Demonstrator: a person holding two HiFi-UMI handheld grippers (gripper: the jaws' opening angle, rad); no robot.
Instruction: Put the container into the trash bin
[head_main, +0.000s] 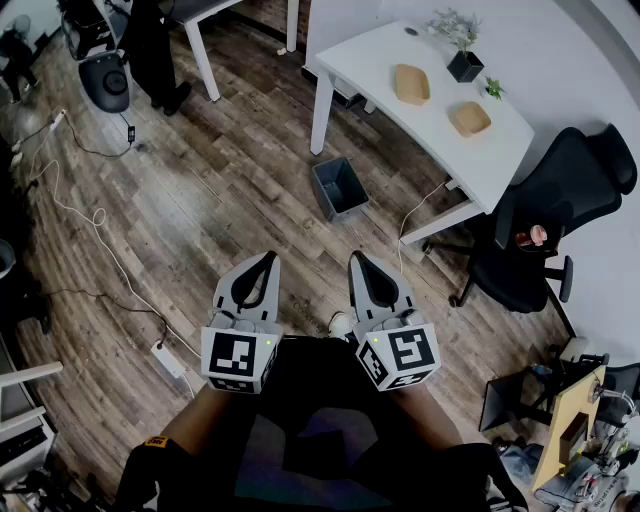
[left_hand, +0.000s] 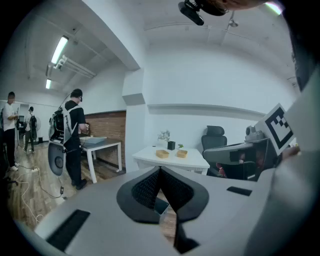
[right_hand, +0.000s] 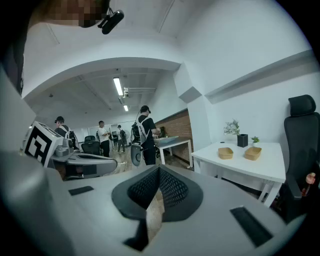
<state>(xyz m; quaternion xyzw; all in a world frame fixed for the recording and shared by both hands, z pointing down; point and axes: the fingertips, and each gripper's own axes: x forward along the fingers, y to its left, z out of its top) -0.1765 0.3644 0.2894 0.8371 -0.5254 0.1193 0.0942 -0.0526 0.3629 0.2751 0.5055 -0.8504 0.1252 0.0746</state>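
Note:
Two tan containers (head_main: 411, 84) (head_main: 469, 118) lie on the white table (head_main: 480, 160) ahead to the right. They also show in the left gripper view as containers (left_hand: 162, 154) (left_hand: 182, 153) and in the right gripper view as containers (right_hand: 225, 153) (right_hand: 253, 153). A dark grey trash bin (head_main: 339, 187) stands on the wooden floor beside the table's leg. My left gripper (head_main: 267, 259) and right gripper (head_main: 356, 259) are held side by side in front of me, well short of the table. Both are shut with nothing between the jaws.
A black office chair (head_main: 545, 225) stands right of the table. Two small potted plants (head_main: 462, 50) sit at the table's far end. Cables and a power strip (head_main: 168, 358) lie on the floor to the left. A person (left_hand: 74, 137) stands by another table (head_main: 205, 30).

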